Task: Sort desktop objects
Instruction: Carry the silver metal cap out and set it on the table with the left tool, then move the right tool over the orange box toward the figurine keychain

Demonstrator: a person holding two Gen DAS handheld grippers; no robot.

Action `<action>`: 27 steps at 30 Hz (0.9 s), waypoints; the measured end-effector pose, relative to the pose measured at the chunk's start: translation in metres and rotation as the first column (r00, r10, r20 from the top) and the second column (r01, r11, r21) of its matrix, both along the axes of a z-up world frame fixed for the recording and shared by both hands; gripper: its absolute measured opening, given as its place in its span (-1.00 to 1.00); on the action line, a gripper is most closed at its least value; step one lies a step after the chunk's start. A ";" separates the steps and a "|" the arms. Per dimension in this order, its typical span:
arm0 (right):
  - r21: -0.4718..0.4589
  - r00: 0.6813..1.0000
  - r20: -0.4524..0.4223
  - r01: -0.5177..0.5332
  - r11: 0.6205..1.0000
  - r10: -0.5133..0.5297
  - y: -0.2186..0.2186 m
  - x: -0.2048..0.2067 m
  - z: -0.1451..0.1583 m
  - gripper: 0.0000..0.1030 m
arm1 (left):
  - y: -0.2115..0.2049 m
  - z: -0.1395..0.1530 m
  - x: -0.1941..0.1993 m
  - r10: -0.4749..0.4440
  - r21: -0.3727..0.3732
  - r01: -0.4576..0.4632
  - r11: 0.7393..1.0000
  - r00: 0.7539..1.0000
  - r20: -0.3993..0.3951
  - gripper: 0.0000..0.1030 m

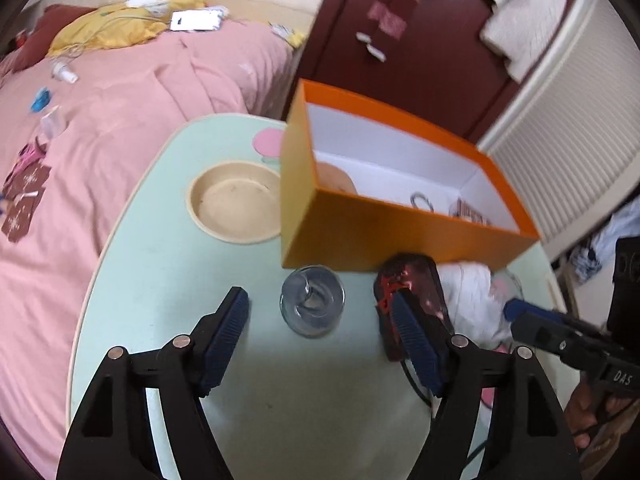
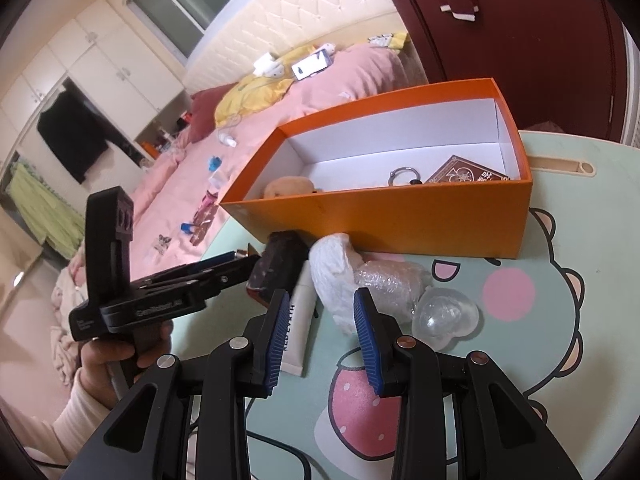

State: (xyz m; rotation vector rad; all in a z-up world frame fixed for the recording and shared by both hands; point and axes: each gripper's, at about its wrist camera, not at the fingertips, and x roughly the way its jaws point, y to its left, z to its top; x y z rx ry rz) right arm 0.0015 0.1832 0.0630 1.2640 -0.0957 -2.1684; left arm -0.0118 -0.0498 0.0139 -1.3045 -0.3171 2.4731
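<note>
The orange box (image 2: pixel 400 216) is already holding a plush, ring and card. At six o'clock of it, a glass (image 1: pixel 313 306), dark pouch (image 1: pixel 412 300), tube (image 2: pixel 298 320) and wrappings are waiting on the tabletop (image 1: pixel 168 240). The left claw (image 1: pixel 320 340) is gaping around the glass, untouching; the right claw (image 2: pixel 322 336) is hovering part-open, empty.

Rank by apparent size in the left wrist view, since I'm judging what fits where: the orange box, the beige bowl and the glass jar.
1. Orange box, by far the largest.
2. Beige bowl.
3. Glass jar, smallest, although it sits nearest the camera, so the gap is probably real.
</note>
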 end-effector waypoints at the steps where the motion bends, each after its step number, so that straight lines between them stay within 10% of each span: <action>1: 0.003 1.000 -0.001 0.000 1.000 0.000 -0.001 0.000 0.001 -0.35 | -0.001 0.000 0.001 0.009 -0.006 -0.009 1.000 1.000 -0.010 0.45; 9: 0.015 1.000 -0.012 -0.001 1.000 0.001 -0.010 -0.006 0.011 -0.29 | 0.000 0.007 0.011 0.051 -0.099 -0.063 0.993 0.992 -0.119 0.45; 27: 0.049 1.000 -0.024 -0.018 0.999 0.019 -0.044 -0.017 0.020 -0.24 | -0.005 -0.009 0.003 0.101 -0.167 -0.110 0.980 0.993 -0.061 0.59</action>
